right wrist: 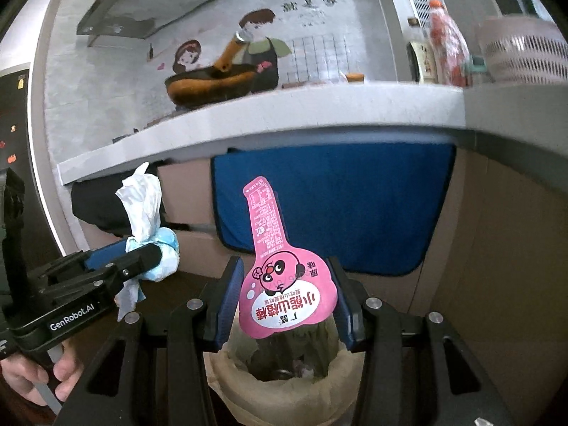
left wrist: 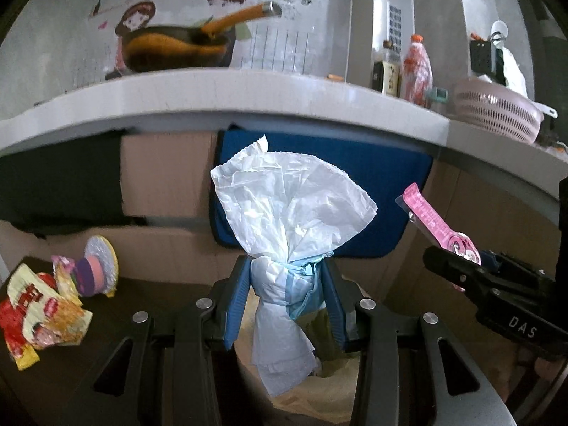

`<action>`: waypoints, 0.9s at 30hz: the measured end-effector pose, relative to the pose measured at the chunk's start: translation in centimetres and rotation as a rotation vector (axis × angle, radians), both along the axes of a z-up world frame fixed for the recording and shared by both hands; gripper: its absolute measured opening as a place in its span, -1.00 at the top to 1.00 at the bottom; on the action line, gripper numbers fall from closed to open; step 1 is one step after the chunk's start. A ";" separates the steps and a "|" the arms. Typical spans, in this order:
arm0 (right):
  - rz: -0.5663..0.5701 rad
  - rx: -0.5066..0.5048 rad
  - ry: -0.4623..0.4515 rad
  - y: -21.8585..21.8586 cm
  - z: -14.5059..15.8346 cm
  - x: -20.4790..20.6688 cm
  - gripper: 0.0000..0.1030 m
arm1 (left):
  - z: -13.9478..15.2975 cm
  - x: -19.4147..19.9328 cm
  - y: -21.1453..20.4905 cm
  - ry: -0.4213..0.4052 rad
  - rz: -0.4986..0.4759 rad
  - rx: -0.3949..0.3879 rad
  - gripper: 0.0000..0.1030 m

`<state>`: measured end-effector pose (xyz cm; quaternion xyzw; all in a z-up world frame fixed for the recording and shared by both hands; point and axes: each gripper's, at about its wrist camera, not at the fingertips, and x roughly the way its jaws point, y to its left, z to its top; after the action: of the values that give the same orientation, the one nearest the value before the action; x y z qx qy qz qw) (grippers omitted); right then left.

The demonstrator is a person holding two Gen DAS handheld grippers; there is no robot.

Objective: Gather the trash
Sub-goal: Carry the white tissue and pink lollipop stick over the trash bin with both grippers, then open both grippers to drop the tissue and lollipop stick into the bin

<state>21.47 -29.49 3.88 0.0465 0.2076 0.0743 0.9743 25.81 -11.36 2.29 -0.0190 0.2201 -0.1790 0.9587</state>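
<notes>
left gripper (left wrist: 287, 298): clenched on tissue wad (left wrist: 287, 220), above lined bin (right wrist: 284, 383) | right gripper (right wrist: 285, 298): clenched on pink wrapper (right wrist: 280, 284), over bin mouth | snack wrappers (left wrist: 39, 309) on dark surface at left, below worktop (left wrist: 248, 88)

A dark brown floor (left wrist: 149, 305) carries crumpled red-and-yellow snack wrappers (left wrist: 39, 314) beside a round purple-and-pink sponge pad (left wrist: 97, 266). A bin lined with a beige plastic bag (right wrist: 284, 372) stands on it.

Soft daylight, dim below the counter (left wrist: 248, 88), blurred pan (left wrist: 170, 49), strong fisheye bending, dark vignetted corners.
</notes>
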 end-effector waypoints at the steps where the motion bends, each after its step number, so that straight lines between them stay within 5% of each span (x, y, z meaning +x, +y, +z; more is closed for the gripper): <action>1: -0.001 0.002 0.007 -0.1 -0.2 0.3 0.15 | -0.4 0.4 -0.1 0.013 -0.001 0.003 0.20; 27: 0.003 0.039 0.180 -0.6 -7.0 6.6 0.15 | -7.8 6.5 -0.5 0.229 -0.041 -0.016 0.20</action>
<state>28.07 -30.11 -3.16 0.0716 0.2930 0.0752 0.9504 32.32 -11.82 -5.50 -0.0422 0.3271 -0.1970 0.9233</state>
